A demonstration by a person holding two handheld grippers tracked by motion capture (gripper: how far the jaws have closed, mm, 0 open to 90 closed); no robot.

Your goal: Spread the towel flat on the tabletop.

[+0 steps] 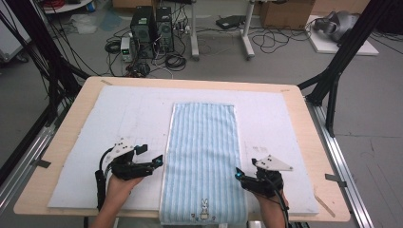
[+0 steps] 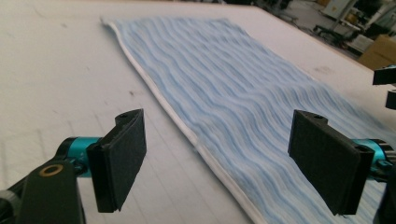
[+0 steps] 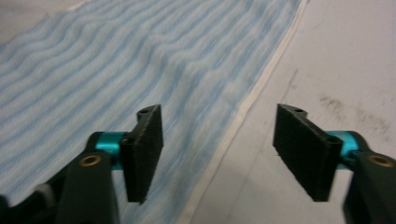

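Note:
A light blue striped towel (image 1: pixel 204 156) with a white hem lies flat and lengthwise in the middle of the table, with a small rabbit emblem (image 1: pixel 205 208) at its near end. My left gripper (image 1: pixel 150 154) stands open just beside the towel's left edge. In the left gripper view the towel (image 2: pixel 243 93) and its hem run between the wide-apart jaws of the left gripper (image 2: pixel 224 161), which hold nothing. My right gripper (image 1: pixel 246 168) is open at the towel's right edge. In the right gripper view the towel (image 3: pixel 116 70) and its hem pass under the gap of the right gripper (image 3: pixel 224 149).
A white padded mat (image 1: pixel 133 123) covers most of the wooden table (image 1: pixel 71 123). Behind the table, computer towers (image 1: pixel 152 31) and tangled cables sit on the floor. Black frame struts (image 1: pixel 342 57) rise at both far corners.

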